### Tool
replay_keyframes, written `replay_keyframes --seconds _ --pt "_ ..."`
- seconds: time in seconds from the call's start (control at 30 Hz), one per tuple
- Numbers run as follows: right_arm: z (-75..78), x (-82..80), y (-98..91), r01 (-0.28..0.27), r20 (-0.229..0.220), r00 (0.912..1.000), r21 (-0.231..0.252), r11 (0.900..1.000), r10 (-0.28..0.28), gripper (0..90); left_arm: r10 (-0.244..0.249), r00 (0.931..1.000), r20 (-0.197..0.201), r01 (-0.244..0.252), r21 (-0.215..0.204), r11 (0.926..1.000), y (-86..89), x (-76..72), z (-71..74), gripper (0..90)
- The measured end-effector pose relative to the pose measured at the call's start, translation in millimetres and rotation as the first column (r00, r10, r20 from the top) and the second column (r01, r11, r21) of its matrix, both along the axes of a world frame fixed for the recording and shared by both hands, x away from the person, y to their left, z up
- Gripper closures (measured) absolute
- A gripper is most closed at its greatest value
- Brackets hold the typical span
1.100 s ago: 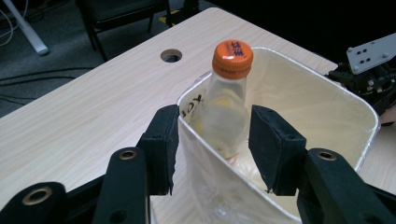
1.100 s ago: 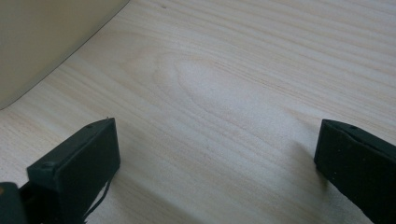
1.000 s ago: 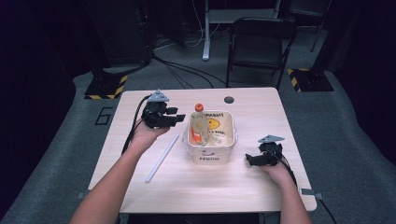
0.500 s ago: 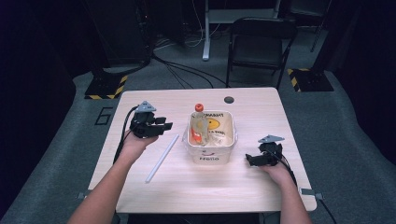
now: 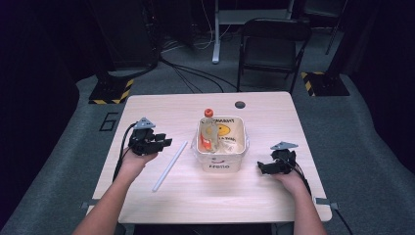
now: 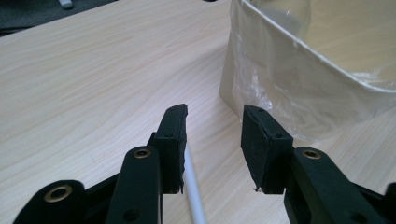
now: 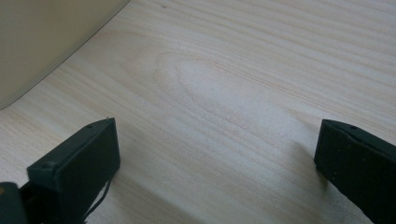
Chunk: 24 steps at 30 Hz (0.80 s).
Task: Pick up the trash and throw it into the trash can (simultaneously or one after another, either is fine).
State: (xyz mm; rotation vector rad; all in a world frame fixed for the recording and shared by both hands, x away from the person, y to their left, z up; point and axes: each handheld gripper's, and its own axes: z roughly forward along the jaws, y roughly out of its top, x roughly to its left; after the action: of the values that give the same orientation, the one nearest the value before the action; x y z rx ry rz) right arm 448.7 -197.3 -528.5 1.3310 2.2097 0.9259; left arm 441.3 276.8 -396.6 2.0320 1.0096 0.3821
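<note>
My left claw (image 6: 212, 140), its jaws just narrowing with nothing between them, sits beside a thin white tube (image 6: 194, 191); high view shows its full length (image 5: 169, 159). My right claw (image 7: 215, 158) is spread.

Bin (image 5: 221, 159) blocks bare table (image 5: 161, 110) beyond rod (image 5: 169, 159).

bright lit table (image 5: 161, 112), dark surroundings, soft shadows, gripper views slightly blurred
</note>
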Motion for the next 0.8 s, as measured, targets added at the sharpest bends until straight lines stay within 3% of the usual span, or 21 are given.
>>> replay_keyframes --seconds 0.33,0.8 --pt "0.0 0.0 -0.1 -0.001 0.000 1.0000 0.000 1.0000 0.001 0.0 0.039 0.9990 -0.023 -0.040 -0.025 0.9989 9.8 -11.9 -23.6 63.3" --pt "0.0 -0.1 -0.1 -0.001 0.000 1.0000 -0.001 1.0000 0.001 0.0 0.079 0.9939 -0.077 -0.080 -0.010 0.9967 16.5 -27.0 -59.6 67.7"
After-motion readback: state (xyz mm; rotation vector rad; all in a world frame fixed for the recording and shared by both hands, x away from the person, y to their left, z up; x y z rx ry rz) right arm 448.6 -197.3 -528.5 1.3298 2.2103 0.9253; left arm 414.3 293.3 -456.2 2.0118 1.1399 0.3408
